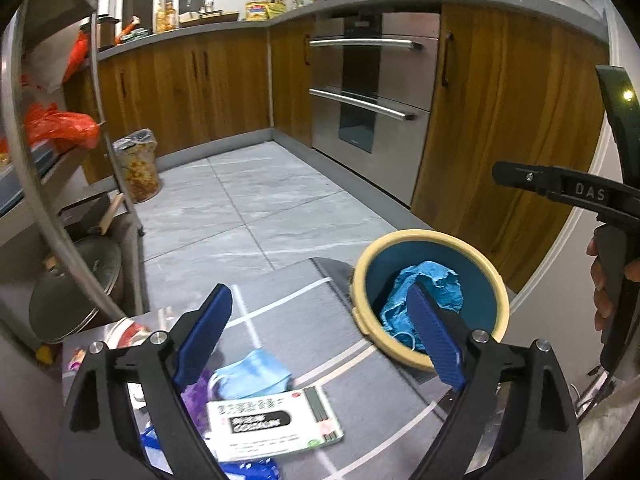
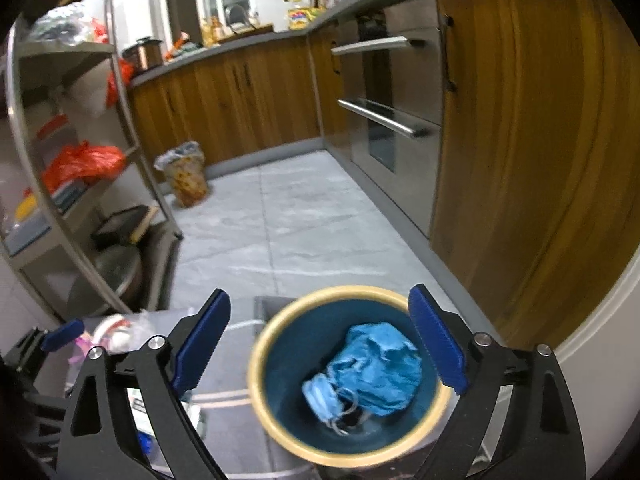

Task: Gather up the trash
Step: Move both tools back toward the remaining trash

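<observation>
A: Between the right tool's blue pads: nothing. Jaws stand wide apart, hanging right over the bin. In that view the bin fills the 6 o'clock area.

B: And the left tool?

A: Also spread wide, empty. Its right pad overlaps the bin's rim in the picture, but I can't tell whether it touches. The right tool's handle, with a hand on it, shows at 3 o'clock in the left view.

B: What's in the bin?

A: A crumpled blue cloth or glove, and a blue face mask beside it at about 7 o'clock of the bin's floor. Both lie loose at the bottom.

B: So what's left?

A: Plenty, by my reading. On the grey mat, low between the left tool's arms: another blue face mask, a white-and-green printed packet just below it and overlapping it, something purple at the mask's 9 o'clock, and a blue scrap at the frame's bottom. More wrappers sit further out, at about 8 o'clock, too blurred to name.

B: Estimate?

A: Two pieces binned, at least four visible outside. Under halfway, I'd judge. Both tools are free for the next pick.
</observation>
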Available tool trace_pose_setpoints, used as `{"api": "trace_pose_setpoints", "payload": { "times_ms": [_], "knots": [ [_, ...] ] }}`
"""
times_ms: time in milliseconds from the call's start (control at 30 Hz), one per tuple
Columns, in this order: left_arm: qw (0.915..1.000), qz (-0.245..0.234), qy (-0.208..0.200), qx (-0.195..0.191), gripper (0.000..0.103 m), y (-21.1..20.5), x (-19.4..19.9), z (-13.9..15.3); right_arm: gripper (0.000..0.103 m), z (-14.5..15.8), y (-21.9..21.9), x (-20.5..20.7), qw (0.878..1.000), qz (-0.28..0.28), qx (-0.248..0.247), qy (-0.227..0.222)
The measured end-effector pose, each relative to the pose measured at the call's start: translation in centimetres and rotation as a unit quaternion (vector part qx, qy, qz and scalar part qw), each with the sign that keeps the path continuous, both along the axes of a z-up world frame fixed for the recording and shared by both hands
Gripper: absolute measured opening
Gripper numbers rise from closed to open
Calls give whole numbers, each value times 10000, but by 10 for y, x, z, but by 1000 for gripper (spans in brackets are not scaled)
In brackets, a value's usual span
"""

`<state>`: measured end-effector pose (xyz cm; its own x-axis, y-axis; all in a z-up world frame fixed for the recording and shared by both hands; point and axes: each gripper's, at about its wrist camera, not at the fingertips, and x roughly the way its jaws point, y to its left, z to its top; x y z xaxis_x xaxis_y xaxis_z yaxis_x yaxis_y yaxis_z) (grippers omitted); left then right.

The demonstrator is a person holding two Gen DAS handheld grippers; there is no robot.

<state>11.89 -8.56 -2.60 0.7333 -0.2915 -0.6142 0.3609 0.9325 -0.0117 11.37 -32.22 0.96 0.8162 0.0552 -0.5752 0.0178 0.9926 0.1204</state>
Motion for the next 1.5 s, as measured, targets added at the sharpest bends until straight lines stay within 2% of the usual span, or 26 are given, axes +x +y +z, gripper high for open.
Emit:
{"api": "trace_pose_setpoints", "payload": {
  "times_ms": [133, 333, 533, 700, 900, 1067, 1267, 1367, 1500],
  "knots": [
    [9998, 176, -60, 68, 91, 21, -12, 3, 94, 5, 21, -3, 9997, 116, -182, -69],
    [9983, 548, -149, 86, 94, 58, -29, 6, 96, 15, 48, -11, 9987, 2, -385, -321],
    [9953, 951, -154, 57, 95, 103, -44, 7, 96, 12, 82, -10, 9985, 238, -403, -268],
    [9919, 1265, -136, 45, 95, 139, -53, 6, 96, 6, 105, -4, 9986, 513, -155, -27],
    [9865, 1635, -84, -44, 96, 179, -54, 1, 96, -11, 130, 4, 9972, 531, 265, 455],
    [9828, 1845, 75, -30, 96, 202, -45, -12, 96, -28, 160, 8, 9966, 519, 59, 632],
    [9798, 1978, 287, 90, 96, 213, -29, -28, 96, -50, 187, 23, 9906, 981, -546, 780],
    [9786, 2032, 321, 26, 96, 219, -22, -31, 96, -57, 189, 35, 9889, 1113, -403, 899],
    [9741, 2205, 476, 130, 96, 233, -6, -42, 95, -69, 199, 53, 9857, 1267, -366, 1046]
  ]
}}
